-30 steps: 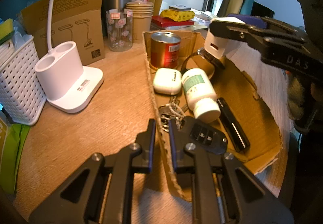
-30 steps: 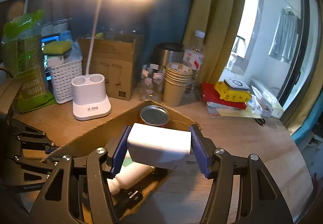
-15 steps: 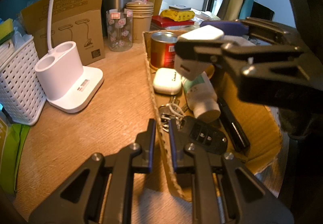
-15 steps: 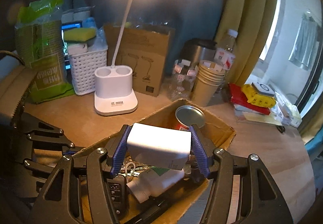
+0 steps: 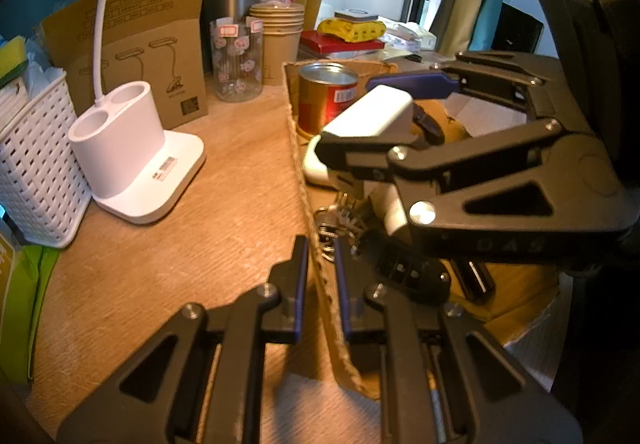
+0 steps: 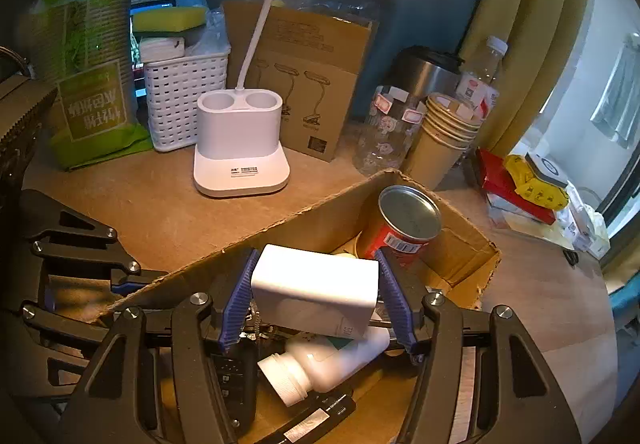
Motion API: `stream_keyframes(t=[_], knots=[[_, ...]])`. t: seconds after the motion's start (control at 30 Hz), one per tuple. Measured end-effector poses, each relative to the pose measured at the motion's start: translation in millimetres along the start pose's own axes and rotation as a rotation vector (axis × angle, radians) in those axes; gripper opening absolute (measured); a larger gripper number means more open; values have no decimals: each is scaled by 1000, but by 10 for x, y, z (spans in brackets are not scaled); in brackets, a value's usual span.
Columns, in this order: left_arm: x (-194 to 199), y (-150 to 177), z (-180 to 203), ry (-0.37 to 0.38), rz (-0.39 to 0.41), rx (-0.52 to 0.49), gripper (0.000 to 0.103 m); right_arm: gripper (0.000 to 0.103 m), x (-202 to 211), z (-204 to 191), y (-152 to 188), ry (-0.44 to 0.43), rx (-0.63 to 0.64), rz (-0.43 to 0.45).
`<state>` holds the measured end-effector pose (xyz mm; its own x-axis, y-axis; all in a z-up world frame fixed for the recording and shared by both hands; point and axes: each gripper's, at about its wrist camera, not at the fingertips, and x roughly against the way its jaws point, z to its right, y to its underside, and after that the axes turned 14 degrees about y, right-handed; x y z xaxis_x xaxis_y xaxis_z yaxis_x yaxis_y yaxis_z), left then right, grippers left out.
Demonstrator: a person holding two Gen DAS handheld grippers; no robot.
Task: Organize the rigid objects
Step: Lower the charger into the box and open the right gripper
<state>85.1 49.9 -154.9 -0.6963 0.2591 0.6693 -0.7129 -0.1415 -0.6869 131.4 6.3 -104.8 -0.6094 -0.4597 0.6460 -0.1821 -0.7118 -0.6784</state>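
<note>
Holding a white charger block (image 6: pixel 314 294) in my right gripper (image 6: pixel 316 300), blue pads pressed against its two short sides; it hangs above the open cardboard box (image 6: pixel 280 232), not yet touching anything inside as far as I can judge. In the left wrist view the same block (image 5: pixel 370 112) sits over the box interior, near the red tin (image 5: pixel 326 100).

My left gripper (image 5: pixel 320 284) is pinched onto the near wall of the box, one finger outside and one inside, jaws nearly together on the cardboard edge. I read this as bracing the box.

Contents already in the box:
- red tin, upright, at the far corner (image 6: pixel 404 220)
- white pill bottle (image 6: pixel 320 360), lying on its side
- car key fob (image 5: pixel 408 272) with key ring (image 5: pixel 332 228)
- white earbud case (image 5: pixel 314 164), mostly hidden by my right gripper
- a dark slim bar (image 6: pixel 316 418), type unclear

Progress estimate: well along. Five items are boxed and the charger is the sixth, still to be lowered and released. Free floor shows on the box's right side.

Outside the box, the desk (image 5: pixel 200 244) carries a lamp base (image 5: pixel 132 152), white basket (image 5: pixel 36 172), paper cups (image 5: pixel 280 32) and glass jar (image 5: pixel 236 60); whether any of these belong to the task I cannot tell.
</note>
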Motion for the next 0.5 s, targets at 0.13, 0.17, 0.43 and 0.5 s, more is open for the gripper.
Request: stream_keyframes(t=[0.13,0.17,0.43,0.5], knots=[[-4,-3,-7,0,-1,0,14,62,-6,-48,5,-22,31,-12],[-2,-2,-15,-1,-1,1,14,63,-4,-45,3,-25,30,-11],[18,-5,-8,0,1,1,14,65,-7,-11,6,-27,13,-9],[10,-5,-5,-1,1,0,14,65,0,-2,11,-23,7,-6]])
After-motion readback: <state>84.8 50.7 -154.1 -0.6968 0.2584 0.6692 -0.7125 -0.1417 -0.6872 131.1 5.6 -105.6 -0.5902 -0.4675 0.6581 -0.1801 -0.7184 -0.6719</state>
